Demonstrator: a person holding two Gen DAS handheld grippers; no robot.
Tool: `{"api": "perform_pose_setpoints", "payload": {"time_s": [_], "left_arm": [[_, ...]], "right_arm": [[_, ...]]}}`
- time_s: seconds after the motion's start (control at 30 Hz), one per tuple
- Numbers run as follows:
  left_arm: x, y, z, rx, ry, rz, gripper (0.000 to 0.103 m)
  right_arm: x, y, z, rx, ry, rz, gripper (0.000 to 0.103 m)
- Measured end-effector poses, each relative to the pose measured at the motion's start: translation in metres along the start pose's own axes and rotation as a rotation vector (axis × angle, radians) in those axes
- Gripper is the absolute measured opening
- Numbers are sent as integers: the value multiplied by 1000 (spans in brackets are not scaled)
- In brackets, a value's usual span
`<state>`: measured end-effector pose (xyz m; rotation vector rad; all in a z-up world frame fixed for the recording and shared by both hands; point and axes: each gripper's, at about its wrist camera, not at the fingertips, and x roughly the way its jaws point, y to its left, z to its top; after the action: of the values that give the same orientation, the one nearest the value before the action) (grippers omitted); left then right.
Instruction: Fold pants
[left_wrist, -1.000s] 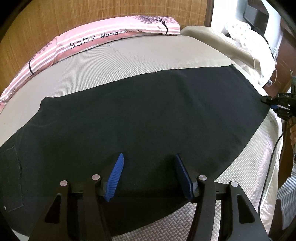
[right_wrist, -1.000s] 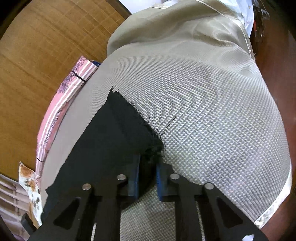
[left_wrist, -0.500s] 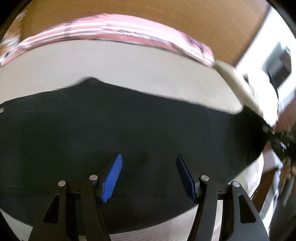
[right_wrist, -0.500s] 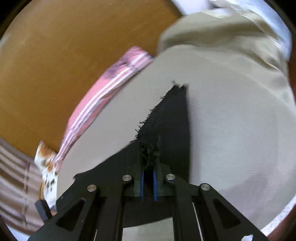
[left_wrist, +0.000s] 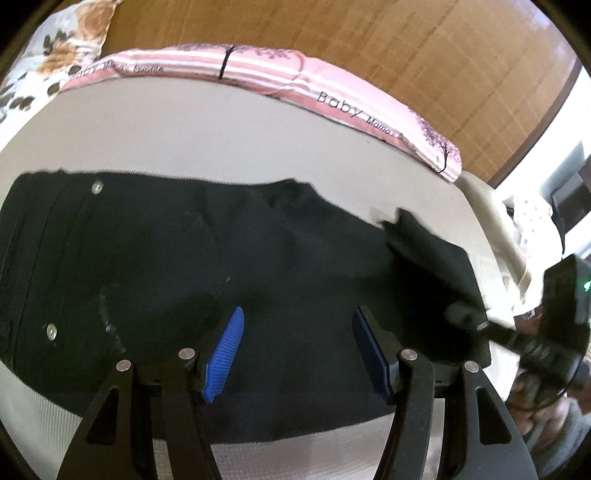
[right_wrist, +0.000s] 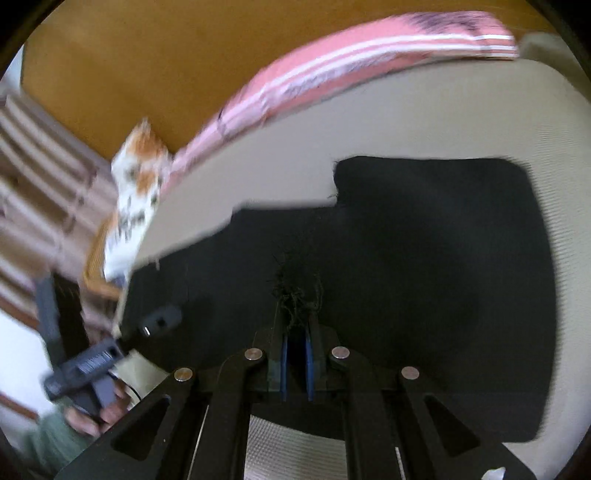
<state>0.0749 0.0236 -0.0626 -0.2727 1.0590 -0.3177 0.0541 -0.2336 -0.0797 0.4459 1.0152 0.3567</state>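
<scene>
I found the black pants (left_wrist: 221, 280) lying flat across the beige mattress (left_wrist: 207, 133), waistband end toward the left of the left wrist view, with two metal studs (left_wrist: 97, 187) visible there. My left gripper (left_wrist: 295, 350) hovered above the middle of the garment, its blue-padded fingers (left_wrist: 225, 354) set wide apart and holding nothing. At the right of that view, the hem end of the pants was lifted and doubled back over the leg, carried by my right gripper (left_wrist: 465, 314), which appeared blurred.

From the right wrist view, the right gripper (right_wrist: 295, 365) had its fingers drawn together on the frayed hem (right_wrist: 295, 295), loose threads sticking up from between the pads. The dark cloth spread beneath and ahead of it over the mattress. The left gripper (right_wrist: 159, 321) showed at the lower left, held in a hand (right_wrist: 99, 410), over the near edge of the pants.

A pink striped pillow (left_wrist: 295, 81) lay along the far edge of the mattress against a woven wood-toned wall (left_wrist: 406, 55). A floral cushion (left_wrist: 55, 48) sat at the far left corner.
</scene>
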Motion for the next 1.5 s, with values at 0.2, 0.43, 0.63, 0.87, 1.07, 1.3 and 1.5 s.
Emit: {"api": "perform_pose_setpoints", "payload": {"time_s": [0.2, 0.43, 0.63, 0.87, 1.07, 1.3, 1.5], "left_arm": [[-9, 17, -3, -29, 4, -22, 62], [-18, 24, 0, -34, -13, -52, 62], [-15, 30, -1, -49, -4, -47, 62], [-13, 21, 7, -19, -8, -35, 62], [-5, 9, 11, 14, 9, -57, 62], [21, -36, 17, 146, 34, -91, 62], [59, -61, -2, 281, 123, -61, 62]], "right_arm": [[35, 24, -12, -76, 68, -1, 8], [48, 61, -16, -153, 91, 64, 8], [77, 74, -34, -242, 163, -3, 10], [62, 77, -34, -220, 173, 62, 34], [5, 59, -27, -210, 52, -15, 35], [-24, 1, -14, -139, -44, -340, 36], [-24, -33, -17, -81, -34, -407, 36]]}}
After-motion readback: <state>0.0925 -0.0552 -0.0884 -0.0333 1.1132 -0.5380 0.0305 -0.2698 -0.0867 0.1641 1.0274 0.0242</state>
